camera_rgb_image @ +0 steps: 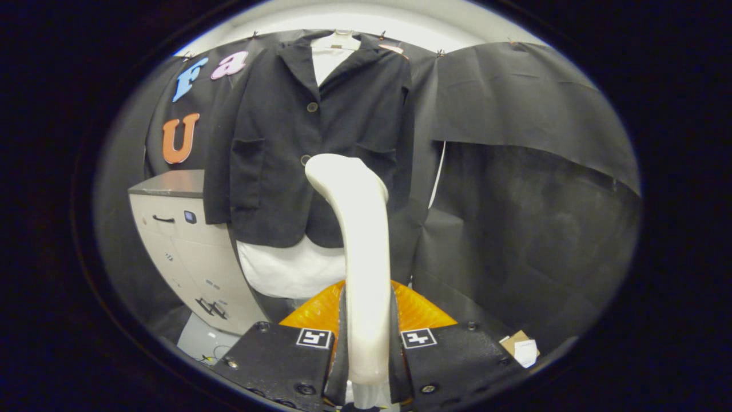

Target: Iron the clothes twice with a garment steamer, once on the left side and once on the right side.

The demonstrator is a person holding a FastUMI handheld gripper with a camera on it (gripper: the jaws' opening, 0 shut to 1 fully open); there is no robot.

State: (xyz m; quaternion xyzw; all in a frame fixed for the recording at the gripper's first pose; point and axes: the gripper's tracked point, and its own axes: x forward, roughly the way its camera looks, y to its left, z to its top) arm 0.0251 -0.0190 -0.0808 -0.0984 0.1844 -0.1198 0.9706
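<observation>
The tongs (367,349) are pinched on the handle of the garment steamer (357,229), both fingers pressing its sides low down, so the pale curved body rises straight up between them and its head sits in front of the black jacket (303,149), about level with the lower button. Whether the head touches the cloth or hangs just short of it cannot be told from here.

The main risk, as I judge it, is the grip itself — the handle is smooth and tapered, and it is held only near its base. A sideways sweep across the fabric could let the steamer twist or slide in the fingers, and the head would then wander off the panel it is meant to cover. A second risk is the jacket swinging: it hangs freely from a hanger (337,41) at the top, so a firm push could shove it away or turn it, leaving one side poorly treated. The head also stands near the middle seam, so it would be easy to blur the left pass and the right pass into one.

Counted: one steamer, one jacket with a white garment (291,269) showing beneath its hem and at the collar, two buttons clearly seen, two chest-height pocket flaps, one grey cabinet (183,240) standing beside the jacket — and one scrap of paper or card (523,349) lying just past the fingers.
</observation>
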